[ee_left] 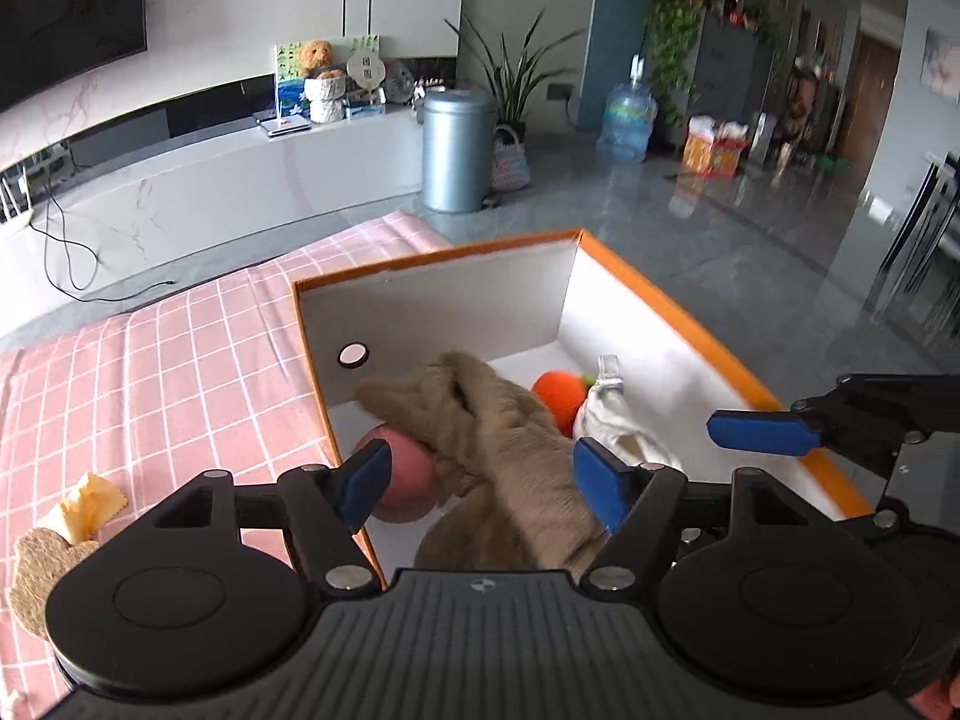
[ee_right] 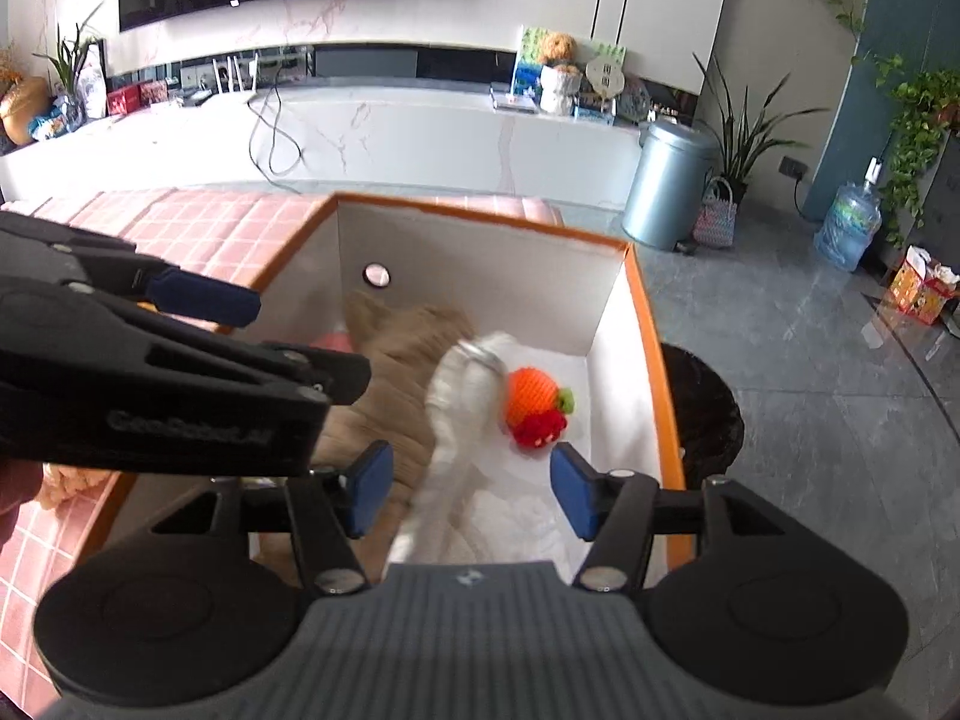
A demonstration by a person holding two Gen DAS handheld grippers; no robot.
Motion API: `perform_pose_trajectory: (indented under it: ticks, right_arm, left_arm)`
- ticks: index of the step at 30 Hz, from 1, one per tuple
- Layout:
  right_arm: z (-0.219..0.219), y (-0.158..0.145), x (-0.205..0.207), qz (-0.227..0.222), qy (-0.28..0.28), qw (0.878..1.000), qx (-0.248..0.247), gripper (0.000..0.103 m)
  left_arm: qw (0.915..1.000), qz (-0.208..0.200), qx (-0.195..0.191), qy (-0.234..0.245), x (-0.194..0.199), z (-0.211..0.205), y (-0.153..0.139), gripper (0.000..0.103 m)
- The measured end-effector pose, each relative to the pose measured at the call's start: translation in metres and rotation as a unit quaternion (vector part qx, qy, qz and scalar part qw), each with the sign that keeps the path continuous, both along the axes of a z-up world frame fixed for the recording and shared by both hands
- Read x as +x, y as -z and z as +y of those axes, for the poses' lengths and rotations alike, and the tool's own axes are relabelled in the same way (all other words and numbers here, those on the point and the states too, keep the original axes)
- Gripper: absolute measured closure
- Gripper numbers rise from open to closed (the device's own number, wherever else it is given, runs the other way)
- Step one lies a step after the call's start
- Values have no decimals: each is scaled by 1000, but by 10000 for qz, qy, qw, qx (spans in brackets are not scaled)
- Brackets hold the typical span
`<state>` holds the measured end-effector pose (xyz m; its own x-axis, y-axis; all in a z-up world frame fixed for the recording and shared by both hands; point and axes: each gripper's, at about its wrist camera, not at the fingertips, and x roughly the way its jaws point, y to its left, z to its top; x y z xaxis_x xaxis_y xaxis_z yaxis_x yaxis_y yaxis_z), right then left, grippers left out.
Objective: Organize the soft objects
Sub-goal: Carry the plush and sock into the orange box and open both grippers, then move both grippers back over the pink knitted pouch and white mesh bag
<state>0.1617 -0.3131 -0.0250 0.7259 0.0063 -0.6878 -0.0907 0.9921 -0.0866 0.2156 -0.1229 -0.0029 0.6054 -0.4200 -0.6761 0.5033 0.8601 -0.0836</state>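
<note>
Dropping soft things into the box

Hanging open and empty, the left gripper (ee_left: pixel 477 483) sits over a limp tan plush cloth (ee_left: pixel 510 456); the right gripper (ee_right: pixel 471 489), likewise spread, over a floppy white fabric piece (ee_right: pixel 474 420). Both lie inside the orange-rimmed white cardboard box (ee_right: pixel 651 360). Light, shapeless: pinch a bunched fold.

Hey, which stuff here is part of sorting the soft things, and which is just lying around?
Job: box; tan cloth; white cloth; orange knit toy; pink ball; yellow cloth and brown pad, not yet boxed.

Lying about: bin; water jug; teddy; plants.
</note>
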Motion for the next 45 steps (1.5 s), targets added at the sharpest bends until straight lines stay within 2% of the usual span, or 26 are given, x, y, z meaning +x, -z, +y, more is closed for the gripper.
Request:
perform_pose_trajectory:
  ticks: [2,6,13,19,25,27,31,34,37,41,45]
  right_arm:
    - [-1,-7,-4,-124,-41,9999,40,35]
    - [-1,-16,-14,-341,-36,9994,69,34]
    - [5,-27,-39,-582,-97,9981,191,30]
    - [28,-32,-72,-1173,-93,9928,218,30]
    - [63,-35,-109,-1715,-311,9839,394,25]
    - [77,-32,-118,-1839,-440,9814,320,21]
    - [102,-24,-131,-1999,-710,9772,106,19]
    - [117,-18,-135,-1954,-849,9770,55,17]
    - [129,-12,-139,-1859,-966,9778,88,16]
    - [144,-2,-141,-1689,-1128,9790,190,15]
    - [159,13,-138,-1434,-1201,9817,345,15]
  left_arm:
    - [10000,4,-40,-63,0,4,-5,21]
    - [9991,6,-372,-200,-7,14,-16,21]
    - [9968,-244,-671,-350,-34,35,-27,21]
    - [9939,-553,-748,-598,-65,57,-32,21]
    - [9865,-764,-1003,-1044,-95,92,-28,17]
    - [9836,-766,-1089,-1213,-104,105,-25,17]
    - [9751,-867,-1182,-1664,-122,132,-14,17]
    - [9681,-952,-1220,-1970,-132,151,-5,23]
    - [9624,-1058,-993,-2296,-143,164,3,24]
    - [9620,-798,-679,-2521,-149,181,18,24]
    - [9543,-615,-595,-2864,-158,203,40,24]
